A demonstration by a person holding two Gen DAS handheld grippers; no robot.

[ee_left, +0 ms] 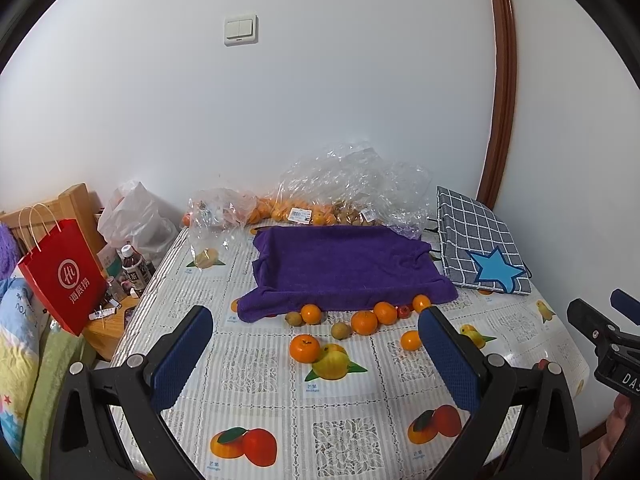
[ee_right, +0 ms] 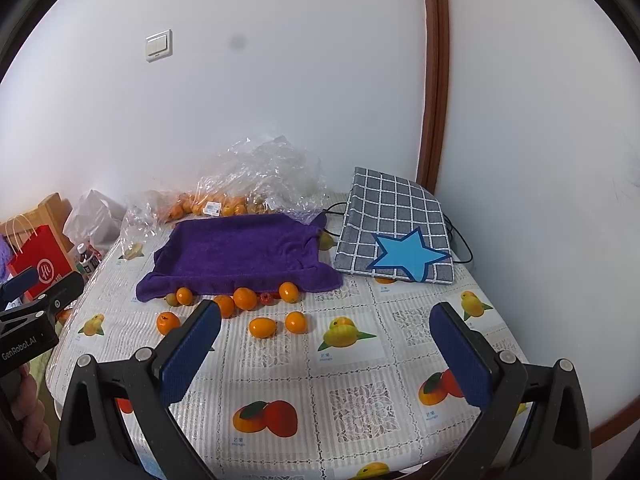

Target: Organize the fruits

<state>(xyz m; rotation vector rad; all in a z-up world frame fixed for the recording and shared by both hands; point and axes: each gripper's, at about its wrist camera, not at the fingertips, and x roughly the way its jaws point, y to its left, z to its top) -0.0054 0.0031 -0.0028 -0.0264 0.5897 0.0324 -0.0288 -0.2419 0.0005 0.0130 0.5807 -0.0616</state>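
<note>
Several loose mandarins (ee_left: pixel 305 347) (ee_right: pixel 262 327) lie on the table in front of a purple towel (ee_left: pixel 340 264) (ee_right: pixel 240 256) draped over a tray. Small brownish-green fruits (ee_left: pixel 341 330) and a small red fruit (ee_left: pixel 403 311) (ee_right: pixel 267 298) sit among them. My left gripper (ee_left: pixel 316 344) is open and empty, held above the near side of the table. My right gripper (ee_right: pixel 326 340) is open and empty, also above the near side. The right gripper shows at the right edge of the left wrist view (ee_left: pixel 608 332).
The table (ee_left: pixel 360 432) has a fruit-print cloth. A checked grey bag with a blue star (ee_left: pixel 480 244) (ee_right: pixel 396 232) lies at the back right. Clear plastic bags with more oranges (ee_left: pixel 304 208) (ee_right: pixel 224 200) sit against the wall. A red paper bag (ee_left: pixel 64 276) and bottles stand left.
</note>
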